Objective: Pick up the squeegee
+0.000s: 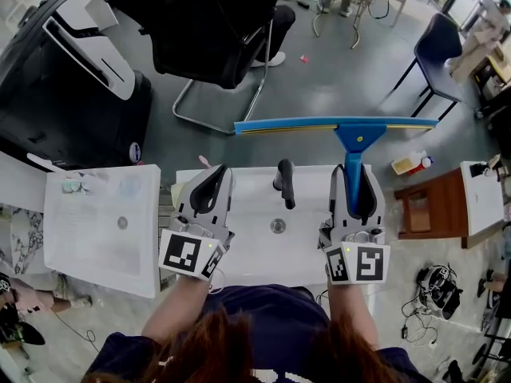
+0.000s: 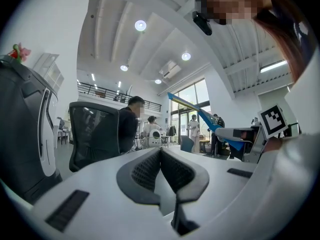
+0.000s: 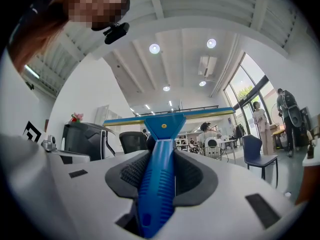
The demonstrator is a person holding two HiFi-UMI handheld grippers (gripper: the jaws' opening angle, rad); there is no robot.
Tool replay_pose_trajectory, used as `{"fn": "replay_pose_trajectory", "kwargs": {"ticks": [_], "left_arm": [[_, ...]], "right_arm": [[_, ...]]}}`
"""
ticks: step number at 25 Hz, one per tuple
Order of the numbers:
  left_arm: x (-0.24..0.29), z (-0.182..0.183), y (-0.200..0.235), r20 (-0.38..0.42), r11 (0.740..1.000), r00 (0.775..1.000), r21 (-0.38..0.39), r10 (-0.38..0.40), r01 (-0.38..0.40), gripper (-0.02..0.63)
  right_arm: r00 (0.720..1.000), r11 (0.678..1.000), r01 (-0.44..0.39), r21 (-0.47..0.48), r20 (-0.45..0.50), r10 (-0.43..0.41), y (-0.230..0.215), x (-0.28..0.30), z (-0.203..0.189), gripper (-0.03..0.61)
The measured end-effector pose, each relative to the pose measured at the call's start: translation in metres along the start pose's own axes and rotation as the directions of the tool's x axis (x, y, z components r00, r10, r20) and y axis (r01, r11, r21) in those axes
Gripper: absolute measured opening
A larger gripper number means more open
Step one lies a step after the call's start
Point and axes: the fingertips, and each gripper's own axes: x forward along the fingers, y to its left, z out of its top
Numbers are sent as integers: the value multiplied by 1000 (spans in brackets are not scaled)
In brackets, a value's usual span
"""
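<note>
The squeegee point(image 1: 335, 124) is blue, with a long blade edged in yellow and a ribbed handle point(image 3: 156, 184). My right gripper point(image 1: 354, 180) is shut on that handle and holds it above the white sink point(image 1: 247, 250), blade level and pointing away from me. In the right gripper view the handle fills the gap between the dark pads point(image 3: 131, 173), and the blade point(image 3: 170, 118) stretches across ahead. My left gripper point(image 1: 214, 183) hovers over the sink's left side. Its jaws point(image 2: 160, 156) are shut with nothing between them. From the left gripper view the squeegee point(image 2: 200, 113) shows off to the right.
A black faucet point(image 1: 285, 182) and a drain point(image 1: 278, 226) lie between the grippers. A white counter point(image 1: 104, 222) adjoins the sink on the left. Beyond stand a black office chair point(image 1: 207, 30), a black machine point(image 1: 56, 78), a blue chair point(image 1: 439, 50) and a wooden stand point(image 1: 431, 206).
</note>
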Motion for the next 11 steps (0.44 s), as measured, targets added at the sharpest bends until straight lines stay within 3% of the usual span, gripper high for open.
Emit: {"fn": "replay_pose_trajectory", "kwargs": {"ticks": [11], "left_arm": [[-3,6,-3,8,1000,1000,3,17,-18,20]], "right_arm": [[1000,1000,1,8,13,-1,0,-8,8,158]]}}
